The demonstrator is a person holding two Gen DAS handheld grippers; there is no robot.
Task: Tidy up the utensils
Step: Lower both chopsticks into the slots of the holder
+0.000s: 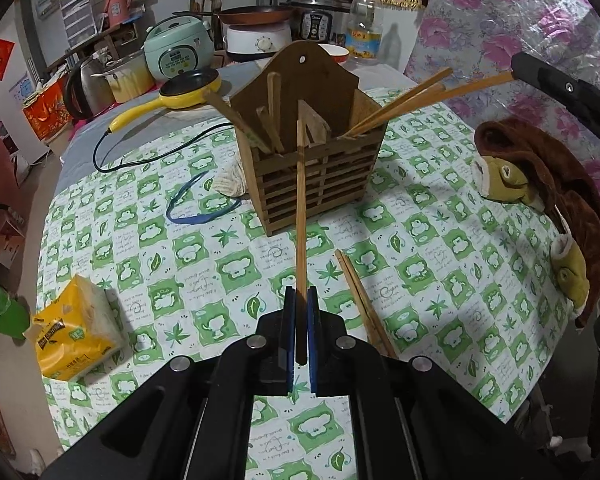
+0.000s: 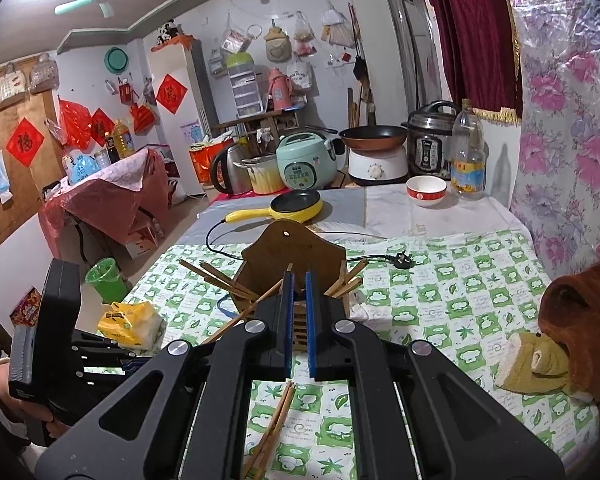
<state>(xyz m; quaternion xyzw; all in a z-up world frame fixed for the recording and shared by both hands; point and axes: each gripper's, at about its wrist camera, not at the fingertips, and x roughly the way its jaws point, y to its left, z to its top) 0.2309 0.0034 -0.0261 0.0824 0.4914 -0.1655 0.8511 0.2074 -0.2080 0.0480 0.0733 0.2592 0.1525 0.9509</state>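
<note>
A brown wooden utensil holder stands on the green-and-white checked tablecloth, with several chopsticks leaning in its compartments. My left gripper is shut on a single wooden chopstick that points up toward the holder's front. A loose pair of chopsticks lies on the cloth just right of it. In the right wrist view the holder is right ahead of my right gripper, whose blue pads stand slightly apart with nothing between them. The loose chopsticks lie below it.
A yellow tissue pack lies at the left, a blue band beside the holder, a brown plush toy at the right. A yellow pan, cookers, a bowl and a bottle stand at the back.
</note>
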